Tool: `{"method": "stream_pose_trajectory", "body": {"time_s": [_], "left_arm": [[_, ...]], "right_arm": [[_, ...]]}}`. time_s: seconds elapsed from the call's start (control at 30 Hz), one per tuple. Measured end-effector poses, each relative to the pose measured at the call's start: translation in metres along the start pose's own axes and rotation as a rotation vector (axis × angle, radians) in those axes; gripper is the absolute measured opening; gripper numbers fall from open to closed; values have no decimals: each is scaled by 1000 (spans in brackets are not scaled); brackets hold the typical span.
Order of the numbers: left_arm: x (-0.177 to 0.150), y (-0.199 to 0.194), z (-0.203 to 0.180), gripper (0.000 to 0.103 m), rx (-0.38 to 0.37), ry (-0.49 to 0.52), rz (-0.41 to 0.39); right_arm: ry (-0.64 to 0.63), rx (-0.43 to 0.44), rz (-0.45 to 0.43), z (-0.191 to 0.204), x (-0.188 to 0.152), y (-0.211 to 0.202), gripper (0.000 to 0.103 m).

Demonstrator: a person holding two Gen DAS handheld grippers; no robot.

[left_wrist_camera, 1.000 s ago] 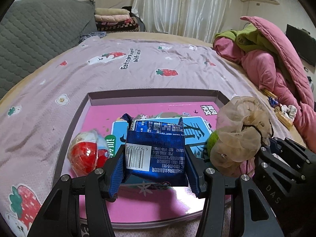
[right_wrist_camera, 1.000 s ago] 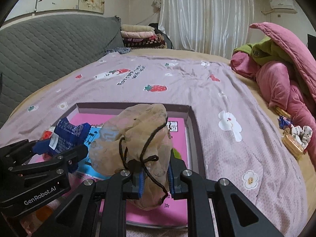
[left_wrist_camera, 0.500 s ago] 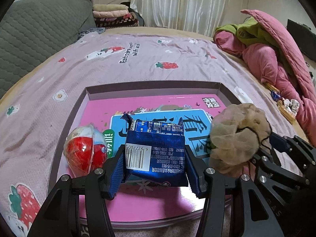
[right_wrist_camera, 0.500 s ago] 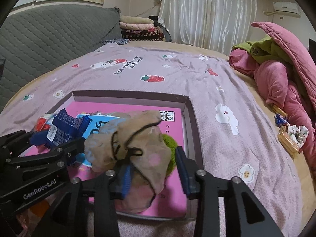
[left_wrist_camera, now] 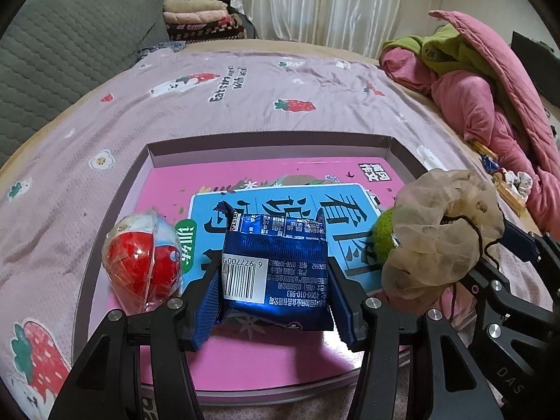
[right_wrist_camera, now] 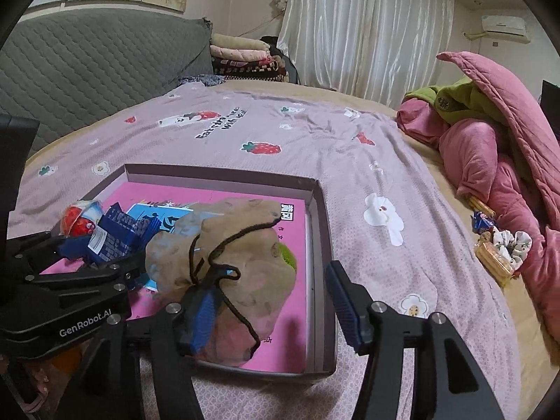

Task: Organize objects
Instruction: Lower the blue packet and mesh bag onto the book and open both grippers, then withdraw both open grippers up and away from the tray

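Left gripper: the left gripper [left_wrist_camera: 274, 301] has its blue-padded fingers [left_wrist_camera: 209, 301] closed against both sides of a shiny dark-blue foil snack packet with a white barcode label [left_wrist_camera: 276, 273]; the packet is gripped low over the near part of the box.
Right gripper: the right gripper [right_wrist_camera: 271, 309] stands wide open; its left pad touches a beige mesh drawstring pouch tied with black cord [right_wrist_camera: 224, 269], while its right pad stands clear of the pouch.
Pouch: it sits in the box's near right corner, leaning on a fuzzy green ball [right_wrist_camera: 288, 257] that shows at its right side.
Box: a shallow, open, mauve cardboard box [left_wrist_camera: 266, 143] lies on the bed; a pink book cover with a light-blue title panel [left_wrist_camera: 280, 182] fills its floor.
Red item: a red and white egg-shaped toy in clear wrapping [left_wrist_camera: 143, 262] lies in the box at its left wall, just left of the packet.
Bed: a lilac sheet printed with strawberries [right_wrist_camera: 280, 133] covers it.
Right of bed: a heaped pink quilt [right_wrist_camera: 497, 150] with a green garment [right_wrist_camera: 455, 101]; small wrapped snacks [right_wrist_camera: 497, 248] lie beside it, well apart from the box.
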State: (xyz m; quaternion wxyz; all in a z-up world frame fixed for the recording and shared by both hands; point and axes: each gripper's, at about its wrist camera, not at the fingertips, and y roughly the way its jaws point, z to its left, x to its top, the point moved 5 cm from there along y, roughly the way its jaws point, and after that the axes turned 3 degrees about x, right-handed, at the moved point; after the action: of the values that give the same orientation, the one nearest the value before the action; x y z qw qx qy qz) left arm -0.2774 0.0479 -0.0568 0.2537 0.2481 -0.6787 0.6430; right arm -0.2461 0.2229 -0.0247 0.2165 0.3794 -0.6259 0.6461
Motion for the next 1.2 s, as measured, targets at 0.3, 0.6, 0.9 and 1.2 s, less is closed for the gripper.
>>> {"method": "stream_pose_trajectory", "body": {"time_s": [0.3, 0.6, 0.9, 1.2], "left_arm": [[-2, 1, 1, 58, 5, 2, 17], [-2, 1, 1, 58, -1, 6, 15], [-1, -1, 2, 59, -3, 1, 11], [-3, -5, 2, 64, -15, 2, 10]], "right_arm": [[-14, -4, 15, 0, -2, -3, 62], [-19, -10, -12, -1, -4, -14, 62], [-15, -12, -29, -4, -2, -18, 62], [-18, -10, -37, -5, -1, -19, 62]]}}
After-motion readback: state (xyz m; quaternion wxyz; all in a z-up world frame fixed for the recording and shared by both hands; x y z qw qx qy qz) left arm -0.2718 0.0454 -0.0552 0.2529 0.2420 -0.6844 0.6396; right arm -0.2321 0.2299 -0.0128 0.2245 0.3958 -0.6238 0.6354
